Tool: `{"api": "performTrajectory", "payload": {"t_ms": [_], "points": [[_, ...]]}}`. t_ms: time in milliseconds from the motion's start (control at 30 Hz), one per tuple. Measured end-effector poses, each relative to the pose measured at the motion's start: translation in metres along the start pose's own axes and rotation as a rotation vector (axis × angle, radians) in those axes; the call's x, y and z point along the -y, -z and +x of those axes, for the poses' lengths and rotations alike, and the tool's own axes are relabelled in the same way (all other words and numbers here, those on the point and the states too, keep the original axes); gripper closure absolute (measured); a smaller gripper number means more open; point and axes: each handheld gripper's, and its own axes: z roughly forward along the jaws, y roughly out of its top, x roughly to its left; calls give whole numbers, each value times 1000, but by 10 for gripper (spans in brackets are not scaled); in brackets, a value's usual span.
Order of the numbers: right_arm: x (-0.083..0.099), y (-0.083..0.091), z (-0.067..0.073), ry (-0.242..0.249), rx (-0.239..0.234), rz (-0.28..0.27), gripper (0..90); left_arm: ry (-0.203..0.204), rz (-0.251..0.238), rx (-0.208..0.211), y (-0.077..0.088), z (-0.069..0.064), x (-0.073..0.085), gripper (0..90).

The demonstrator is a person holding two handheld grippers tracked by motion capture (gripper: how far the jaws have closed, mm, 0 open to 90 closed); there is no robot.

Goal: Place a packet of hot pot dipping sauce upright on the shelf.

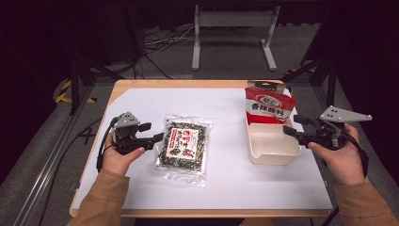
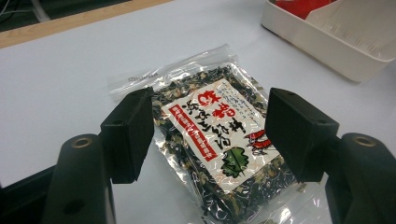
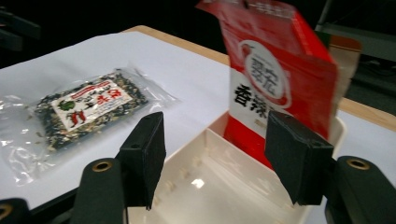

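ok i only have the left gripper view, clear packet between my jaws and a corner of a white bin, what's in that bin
Observer: A red packet stands upright at the far end of the white bin; the near part is bare.
Operator: where's the other gripper
Observer: The right gripper hangs at the bin's right rim, jaws open, nothing between them.
Operator: is the clear packet anywhere near the bin
Observer: No. In the high view the clear packet lies flat on the white sheet left of the bin, well apart from it, with the left gripper just to its left.
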Motion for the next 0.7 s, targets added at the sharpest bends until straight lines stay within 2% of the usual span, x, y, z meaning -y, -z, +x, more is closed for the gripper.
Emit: {"api": "performTrajectory", "payload": {"t_ms": [267, 400, 533, 633, 700], "points": [[-3, -6, 22, 43, -62, -1, 385, -14, 16, 3, -3, 6, 2, 306], [-4, -9, 36, 63, -102, -14, 382, -12, 21, -3, -4, 9, 3, 300], [-4, -12, 48, 80, -133, -29, 373, 7, 26, -3, -6, 11, 4, 290], [-3, -15, 57, 91, -158, -29, 371, -3, 28, -10, -8, 12, 4, 283], [-2, -18, 62, 102, -168, -26, 370, 5, 27, -3, -10, 12, 4, 280]]}}
